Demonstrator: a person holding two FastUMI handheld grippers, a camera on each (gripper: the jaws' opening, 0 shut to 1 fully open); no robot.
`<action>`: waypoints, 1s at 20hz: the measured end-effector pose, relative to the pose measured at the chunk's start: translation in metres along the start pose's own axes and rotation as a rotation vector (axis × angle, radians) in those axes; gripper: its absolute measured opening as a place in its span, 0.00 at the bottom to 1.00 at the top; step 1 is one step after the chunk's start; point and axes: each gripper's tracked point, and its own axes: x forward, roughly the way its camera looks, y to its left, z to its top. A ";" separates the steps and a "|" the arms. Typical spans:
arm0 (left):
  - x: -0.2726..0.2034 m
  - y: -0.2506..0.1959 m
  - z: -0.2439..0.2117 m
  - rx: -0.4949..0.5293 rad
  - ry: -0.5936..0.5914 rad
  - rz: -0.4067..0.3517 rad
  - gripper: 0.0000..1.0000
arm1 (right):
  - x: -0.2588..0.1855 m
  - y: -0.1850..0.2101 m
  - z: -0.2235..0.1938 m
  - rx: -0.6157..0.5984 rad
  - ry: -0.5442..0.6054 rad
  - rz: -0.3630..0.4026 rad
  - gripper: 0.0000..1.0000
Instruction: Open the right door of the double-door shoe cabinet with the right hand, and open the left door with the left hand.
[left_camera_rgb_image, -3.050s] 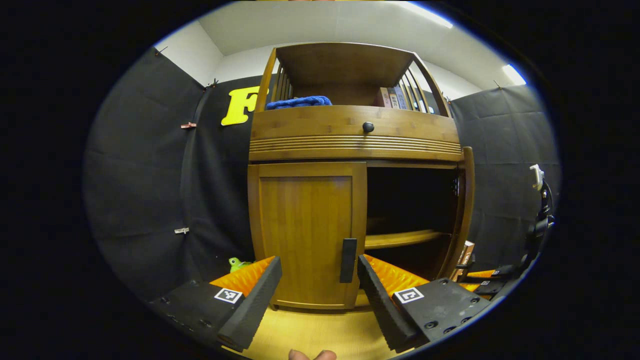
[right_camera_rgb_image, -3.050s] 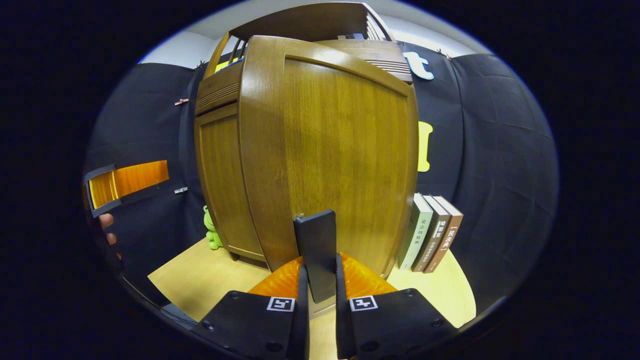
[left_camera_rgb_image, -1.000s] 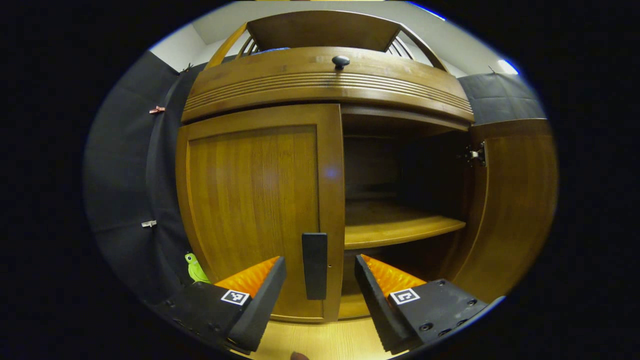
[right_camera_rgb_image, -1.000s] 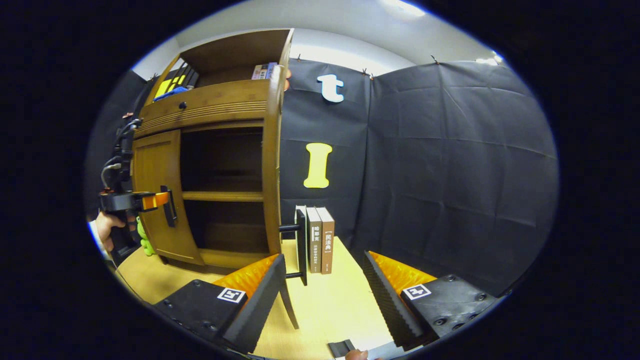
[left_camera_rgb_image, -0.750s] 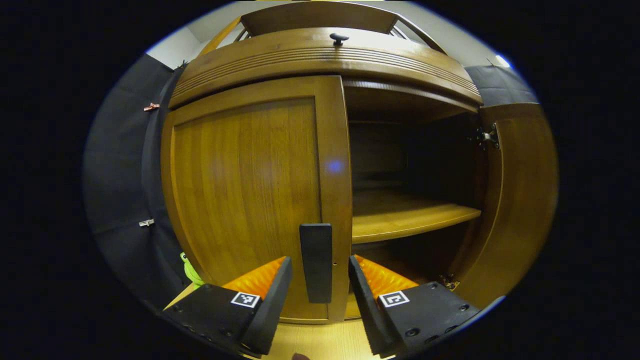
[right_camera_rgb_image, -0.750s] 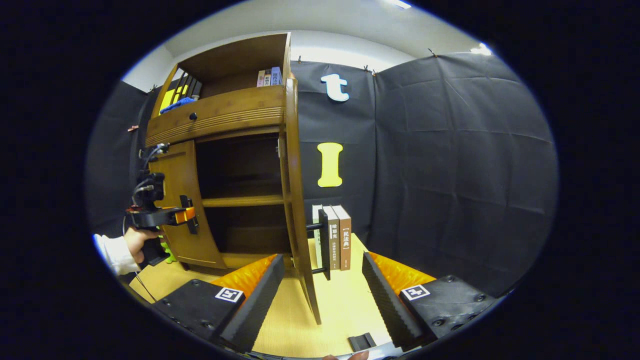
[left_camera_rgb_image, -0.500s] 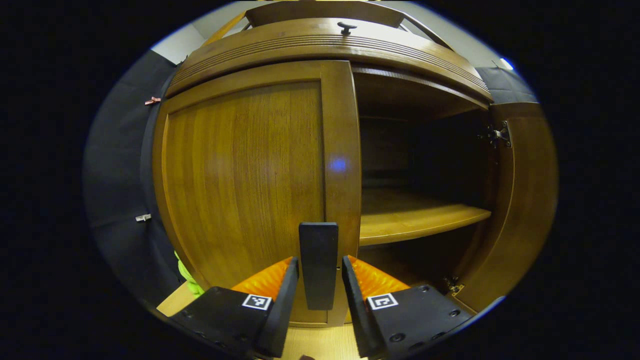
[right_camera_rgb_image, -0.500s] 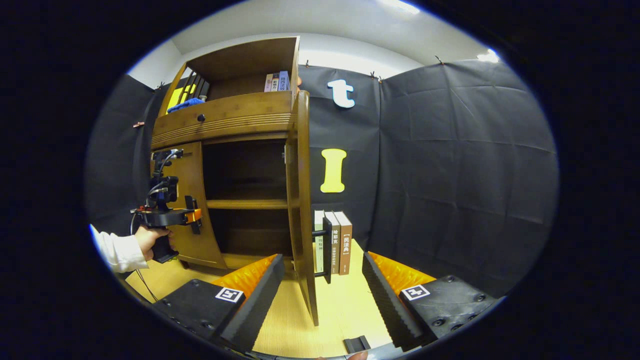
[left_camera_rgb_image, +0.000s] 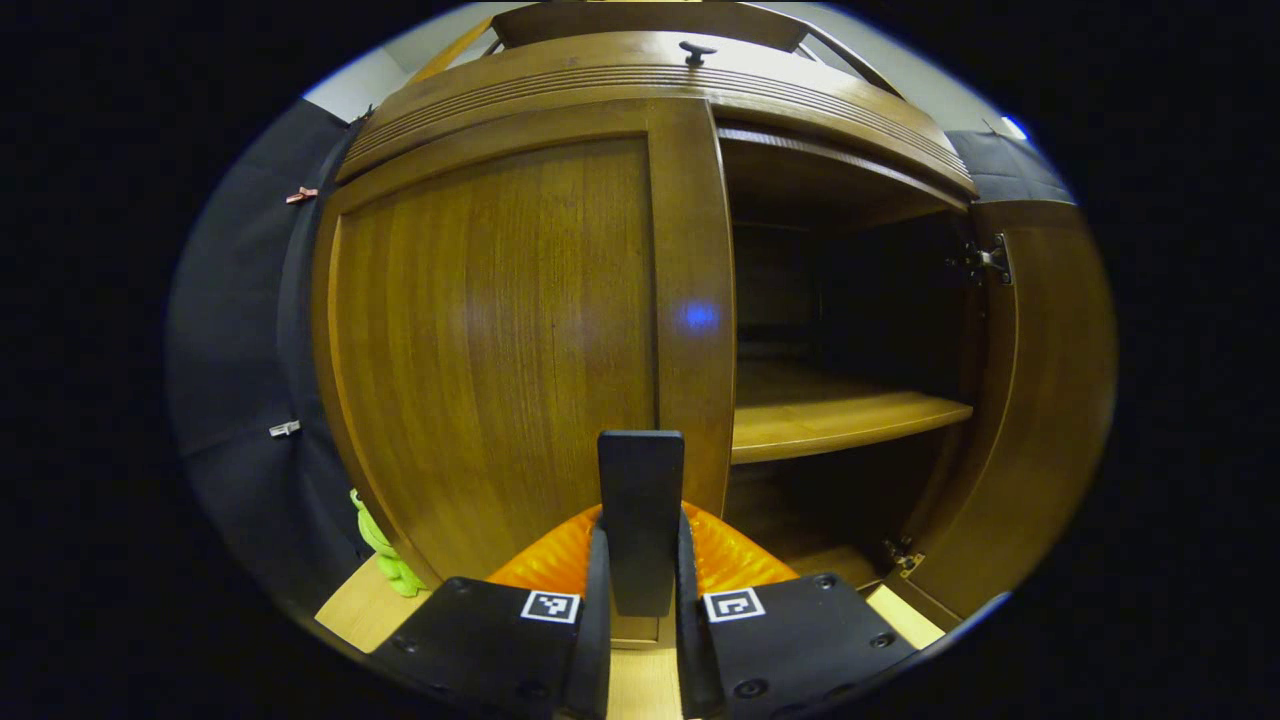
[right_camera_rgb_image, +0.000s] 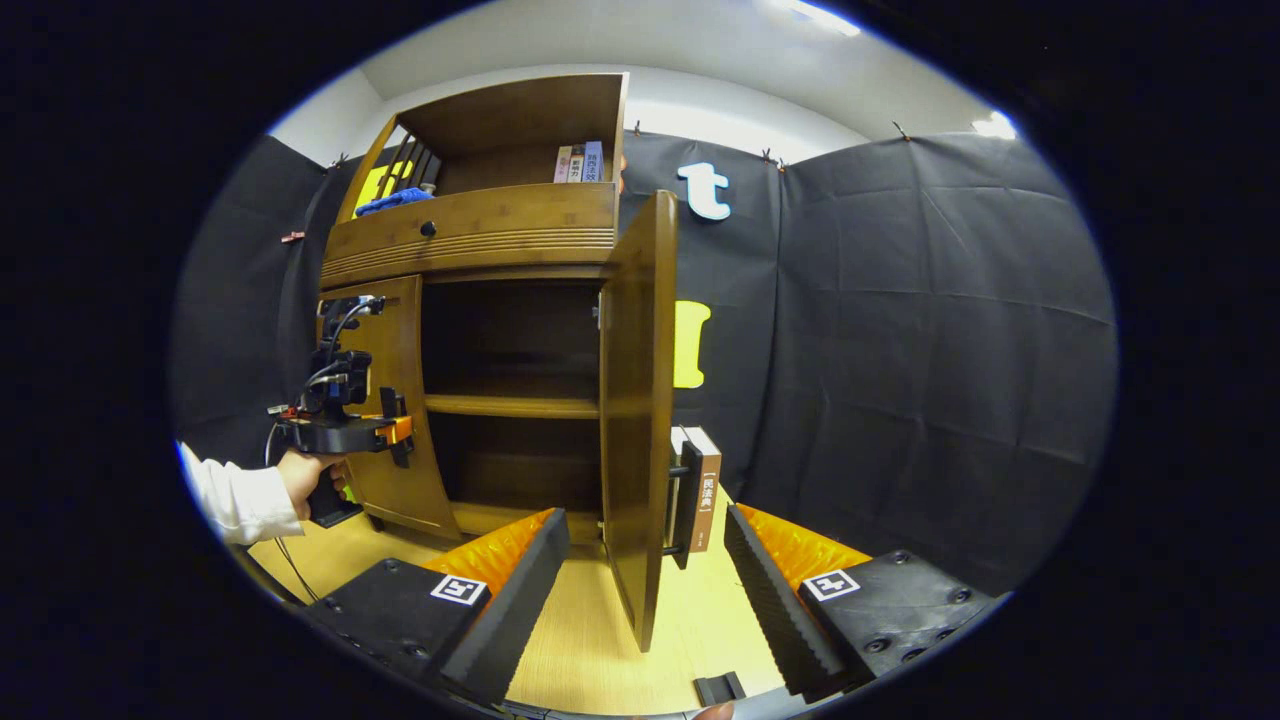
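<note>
The cabinet (right_camera_rgb_image: 470, 250) stands on the table against the far wall. Its right door (right_camera_rgb_image: 640, 400) hangs wide open, so that half looks done. The left door (left_camera_rgb_image: 500, 330) is closed; the left gripper (left_camera_rgb_image: 640, 590) clamps its handle (left_camera_rgb_image: 640, 520). The right gripper (right_camera_rgb_image: 640, 590) gapes, empty. The pull remains.

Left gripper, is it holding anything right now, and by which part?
Yes: the left gripper is shut on the left door's handle, clamping its lower part.
</note>
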 end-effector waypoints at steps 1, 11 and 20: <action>-0.010 0.003 -0.001 0.000 0.000 -0.008 0.30 | 0.000 0.006 0.000 -0.002 0.001 0.006 0.99; -0.100 0.042 -0.022 -0.020 0.018 -0.053 0.29 | 0.007 0.070 0.007 -0.020 -0.011 0.056 0.99; -0.156 0.100 -0.035 -0.021 0.015 -0.029 0.27 | 0.010 0.122 0.004 0.010 -0.009 0.091 0.99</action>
